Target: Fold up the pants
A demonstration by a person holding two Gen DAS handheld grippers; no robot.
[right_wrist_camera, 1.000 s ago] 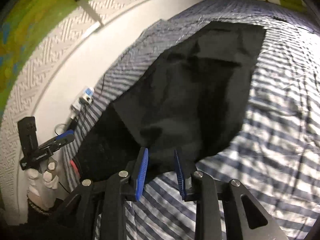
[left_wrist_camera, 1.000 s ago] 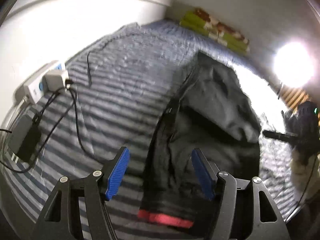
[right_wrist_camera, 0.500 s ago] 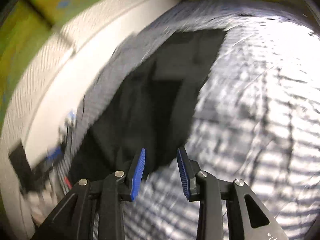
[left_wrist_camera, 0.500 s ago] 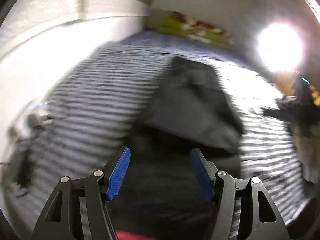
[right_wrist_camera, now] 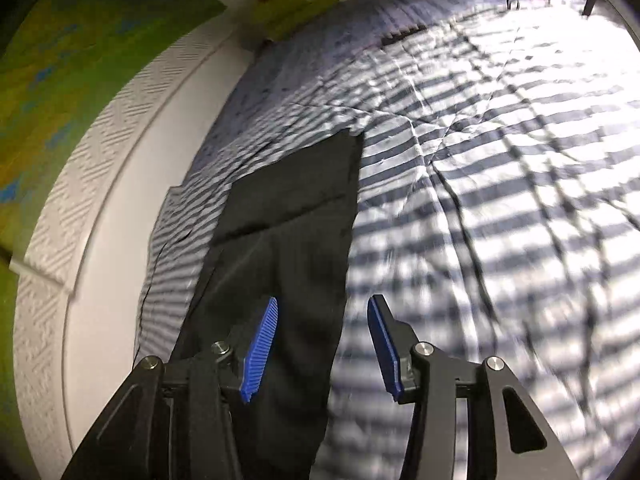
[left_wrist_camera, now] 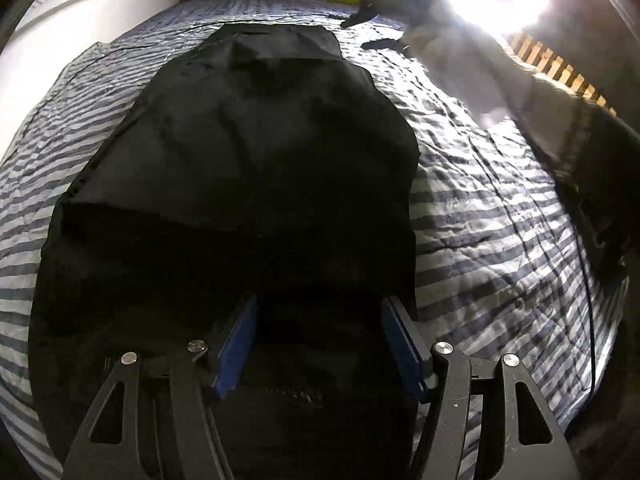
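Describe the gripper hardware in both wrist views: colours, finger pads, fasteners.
Both match. The left gripper and right gripper have matte black angular linkage arms with cut-out slots and round silver screws at the pivots. The fingers carry blue pads, ribbed on the right gripper's. No cables or markings visible.

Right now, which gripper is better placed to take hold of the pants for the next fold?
Left, probably. The left gripper hangs open directly over the black pants; the right gripper is open astride their edge, half over the striped bedding.

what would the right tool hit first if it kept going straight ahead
Probably the right edge of the black pants, which runs between its open fingers, or the striped bedcover beside it. Depth is unclear in this fisheye view.
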